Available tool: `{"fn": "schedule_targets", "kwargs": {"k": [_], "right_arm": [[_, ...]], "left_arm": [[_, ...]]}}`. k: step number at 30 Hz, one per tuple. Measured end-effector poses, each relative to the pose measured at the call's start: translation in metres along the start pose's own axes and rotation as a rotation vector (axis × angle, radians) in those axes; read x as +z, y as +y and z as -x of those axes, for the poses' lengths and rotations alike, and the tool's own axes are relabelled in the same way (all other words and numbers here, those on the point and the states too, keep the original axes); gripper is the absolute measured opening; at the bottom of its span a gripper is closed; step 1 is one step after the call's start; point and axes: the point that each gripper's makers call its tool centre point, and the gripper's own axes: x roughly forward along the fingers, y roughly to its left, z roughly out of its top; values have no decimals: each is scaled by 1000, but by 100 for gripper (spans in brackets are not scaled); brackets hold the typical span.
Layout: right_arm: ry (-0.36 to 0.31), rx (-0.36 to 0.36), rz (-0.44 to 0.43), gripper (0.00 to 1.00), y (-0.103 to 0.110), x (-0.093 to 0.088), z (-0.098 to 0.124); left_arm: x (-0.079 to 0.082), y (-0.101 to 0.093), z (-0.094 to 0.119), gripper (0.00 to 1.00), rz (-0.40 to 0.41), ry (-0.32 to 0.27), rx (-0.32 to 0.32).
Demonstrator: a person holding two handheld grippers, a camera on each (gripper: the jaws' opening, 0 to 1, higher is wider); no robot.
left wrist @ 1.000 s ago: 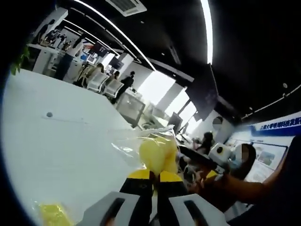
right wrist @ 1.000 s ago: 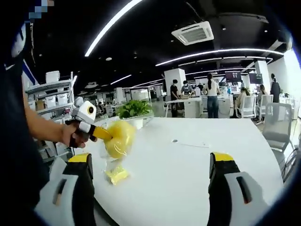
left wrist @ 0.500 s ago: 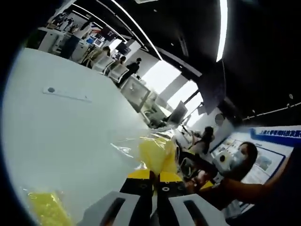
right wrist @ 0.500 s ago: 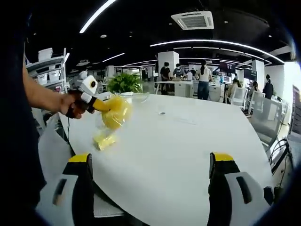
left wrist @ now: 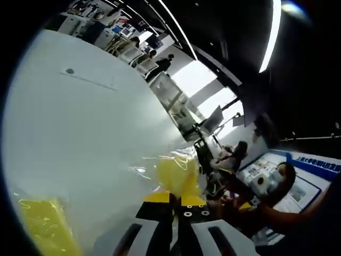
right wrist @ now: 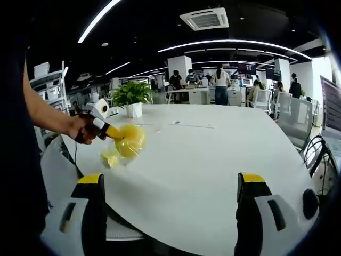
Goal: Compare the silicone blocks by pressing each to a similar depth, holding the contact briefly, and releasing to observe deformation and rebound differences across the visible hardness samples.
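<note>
My left gripper [left wrist: 175, 200] is shut on a clear plastic bag [left wrist: 170, 170] that holds a pale yellow silicone block [left wrist: 177, 176], held just above the white table [left wrist: 80, 128]. A second yellow block [left wrist: 45, 226] in a bag lies on the table at the lower left. In the right gripper view the left gripper [right wrist: 112, 133], in a person's hand, holds the bagged yellow block [right wrist: 130, 141] over the table's left part, with the other yellow block [right wrist: 110, 158] lying beneath it. My right gripper [right wrist: 170, 186] is open, far from both blocks.
The large white round table [right wrist: 213, 160] has a small cable port [left wrist: 70, 71] in its top. A potted plant [right wrist: 130, 96] stands at its far edge. Office desks, chairs and people fill the background. A grey chair [right wrist: 303, 117] sits at the right.
Both views have shifted. The left gripper with the bagged block has come lower, closer to the table and the lying block. The right gripper has drawn back and stays open.
</note>
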Motion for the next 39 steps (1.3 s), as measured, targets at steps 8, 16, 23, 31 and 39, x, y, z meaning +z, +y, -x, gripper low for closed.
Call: {"fn": "schedule_targets", "kwargs": {"k": [8, 16, 23, 31, 39], "right_arm": [[17, -3, -26, 97, -2, -10, -2], [57, 5, -13, 97, 1, -19, -6], [57, 2, -30, 97, 0, -18, -6], [72, 8, -35, 97, 4, -22, -7], [79, 15, -35, 97, 7, -24, -8]], "left_arm": [[-20, 24, -12, 0, 38, 63, 54], [-29, 38, -22, 0, 99, 102, 71], [-46, 52, -27, 0, 130, 159, 122], [-51, 62, -27, 0, 133, 174, 180], [-55, 67, -29, 0, 117, 188, 202]]}}
